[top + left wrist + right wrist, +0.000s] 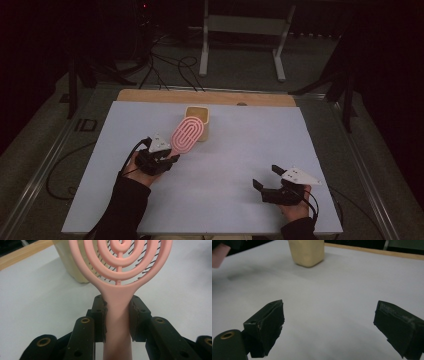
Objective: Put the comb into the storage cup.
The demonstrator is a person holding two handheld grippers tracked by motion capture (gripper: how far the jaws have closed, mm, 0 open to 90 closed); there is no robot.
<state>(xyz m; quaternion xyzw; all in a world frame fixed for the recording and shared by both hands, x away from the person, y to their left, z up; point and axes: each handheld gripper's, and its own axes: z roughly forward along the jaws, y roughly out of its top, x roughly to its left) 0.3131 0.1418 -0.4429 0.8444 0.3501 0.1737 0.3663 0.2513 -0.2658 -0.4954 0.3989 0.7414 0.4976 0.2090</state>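
Handle-first is how the pink plastic paddle hairbrush with its ringed, open-work head (120,290) sits in the left gripper (167,159): its black fingers (98,317) pinch the handle from both sides, just below where it widens into the head. The brush's long axis runs away from the person and slightly to the right, so the head rises toward the cream-yellow squarish plastic cup (198,122) standing upright near the far middle of the counter (250,150). In the high view the head overlaps the cup's near left side; whether the two touch I cannot tell. If the brush is meant for the cup, the left hand is far nearer and already aimed at it.

Right gripper (265,177) rests low at the near right, well apart from the cup, its fingers (265,325) spread wide with nothing between them.

White sheeting covers the counter, with a wooden strip along the far edge. Beyond lies a dim room with grey flooring, loose cables and a pale metal stand.
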